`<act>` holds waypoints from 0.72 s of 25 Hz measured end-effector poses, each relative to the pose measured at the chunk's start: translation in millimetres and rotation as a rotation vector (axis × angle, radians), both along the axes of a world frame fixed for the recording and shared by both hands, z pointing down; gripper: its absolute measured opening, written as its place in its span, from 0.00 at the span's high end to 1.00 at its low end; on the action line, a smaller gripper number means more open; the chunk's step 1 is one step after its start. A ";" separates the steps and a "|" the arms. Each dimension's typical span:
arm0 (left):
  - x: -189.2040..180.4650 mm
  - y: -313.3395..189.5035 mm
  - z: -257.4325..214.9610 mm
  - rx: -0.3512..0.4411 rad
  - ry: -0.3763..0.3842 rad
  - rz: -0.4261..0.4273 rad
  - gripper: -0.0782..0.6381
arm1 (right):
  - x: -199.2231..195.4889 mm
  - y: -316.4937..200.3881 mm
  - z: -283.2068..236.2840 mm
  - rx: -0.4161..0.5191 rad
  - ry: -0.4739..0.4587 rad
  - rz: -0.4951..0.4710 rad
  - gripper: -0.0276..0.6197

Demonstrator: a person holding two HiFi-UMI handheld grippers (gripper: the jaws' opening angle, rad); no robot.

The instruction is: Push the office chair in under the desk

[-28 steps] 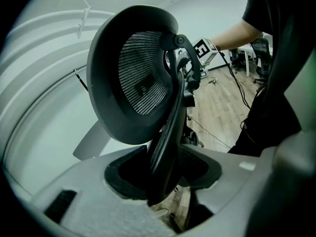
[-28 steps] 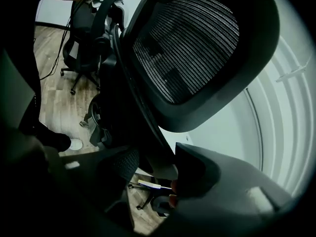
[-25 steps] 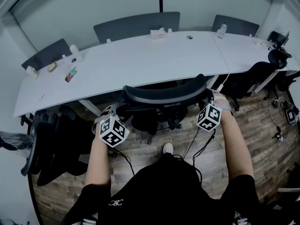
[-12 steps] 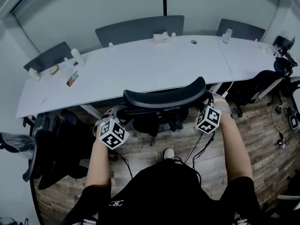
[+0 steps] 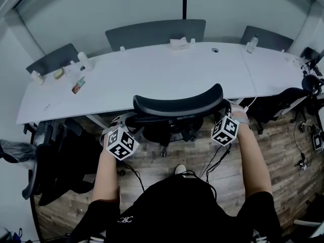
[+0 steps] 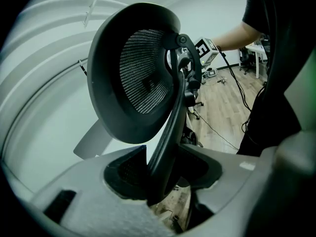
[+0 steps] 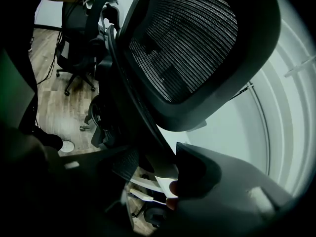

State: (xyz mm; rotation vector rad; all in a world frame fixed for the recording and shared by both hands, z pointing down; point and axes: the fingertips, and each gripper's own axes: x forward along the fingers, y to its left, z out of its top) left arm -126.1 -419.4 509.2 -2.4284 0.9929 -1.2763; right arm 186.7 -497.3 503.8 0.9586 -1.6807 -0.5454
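A black mesh office chair (image 5: 177,105) stands in front of me, its top rail just over the near edge of the long white desk (image 5: 152,70). My left gripper (image 5: 124,126) is shut on the left upright of the chair's back frame (image 6: 170,117); its jaws have just eased open a little, with the bar still between them (image 6: 163,169). On the other side, my right gripper (image 5: 226,116) is shut on the right upright (image 7: 133,107), which runs between its pads (image 7: 153,167). The mesh headrest (image 7: 192,43) fills both gripper views. The seat and wheels are mostly hidden under the back.
Another black chair (image 5: 55,161) stands close at my left, and more chairs (image 5: 276,108) at the right. Grey chairs (image 5: 152,32) line the desk's far side. Small items (image 5: 77,82) and a tissue box (image 5: 179,43) lie on the desk. Cables (image 5: 217,158) trail over the wooden floor.
The chair and both grippers have moved forward toward the desk; the desk's near edge now sits closer to the chair's top rail. Both grips look unchanged.
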 end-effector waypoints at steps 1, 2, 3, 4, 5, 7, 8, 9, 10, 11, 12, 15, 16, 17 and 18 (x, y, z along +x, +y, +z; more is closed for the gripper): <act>-0.6 -3.8 0.1 0.001 0.002 -0.004 0.60 | -0.6 -4.3 0.0 0.000 0.000 -0.002 0.60; -1.1 -7.6 0.3 0.001 0.006 -0.009 0.60 | -1.1 -8.5 0.0 -0.001 0.000 -0.002 0.59; -1.4 -11.3 0.4 0.001 0.012 -0.013 0.60 | -1.4 -12.5 -0.1 -0.003 0.000 -0.003 0.59; -1.6 -14.9 0.4 0.002 0.017 -0.017 0.60 | -1.7 -16.4 -0.2 -0.005 -0.002 -0.004 0.59; -1.8 -18.2 0.2 0.003 0.022 -0.021 0.59 | -2.1 -20.1 -0.4 -0.006 -0.006 -0.006 0.59; -2.7 -24.8 0.0 0.009 0.027 -0.031 0.59 | -3.6 -27.5 -0.8 -0.003 -0.017 -0.013 0.59; -3.3 -28.6 -0.2 0.014 0.028 -0.036 0.59 | -4.3 -31.8 -1.2 0.000 -0.021 -0.016 0.59; -3.7 -32.5 -0.2 0.019 0.028 -0.043 0.59 | -4.8 -36.2 -1.5 0.004 -0.023 -0.021 0.59; -3.8 -36.2 0.1 0.021 0.027 -0.049 0.58 | -5.1 -40.2 -1.5 0.006 -0.024 -0.025 0.59; -3.8 -39.5 0.7 0.020 0.026 -0.054 0.58 | -5.4 -44.0 -1.2 0.008 -0.025 -0.028 0.59; -4.1 -42.6 1.3 0.019 0.026 -0.058 0.58 | -5.8 -47.5 -0.8 0.009 -0.025 -0.031 0.59; -8.3 -51.8 2.0 0.016 0.023 -0.074 0.58 | -10.2 -54.7 -0.7 0.004 -0.032 -0.043 0.59; -11.3 -54.8 1.9 0.016 0.021 -0.083 0.57 | -12.9 -55.3 -1.3 0.007 -0.042 -0.051 0.59; -14.5 -57.4 1.8 0.014 0.021 -0.092 0.57 | -15.6 -55.2 -2.0 0.016 -0.053 -0.059 0.59; -17.0 -59.4 1.5 0.011 0.022 -0.098 0.57 | -17.7 -54.8 -2.7 0.026 -0.061 -0.065 0.59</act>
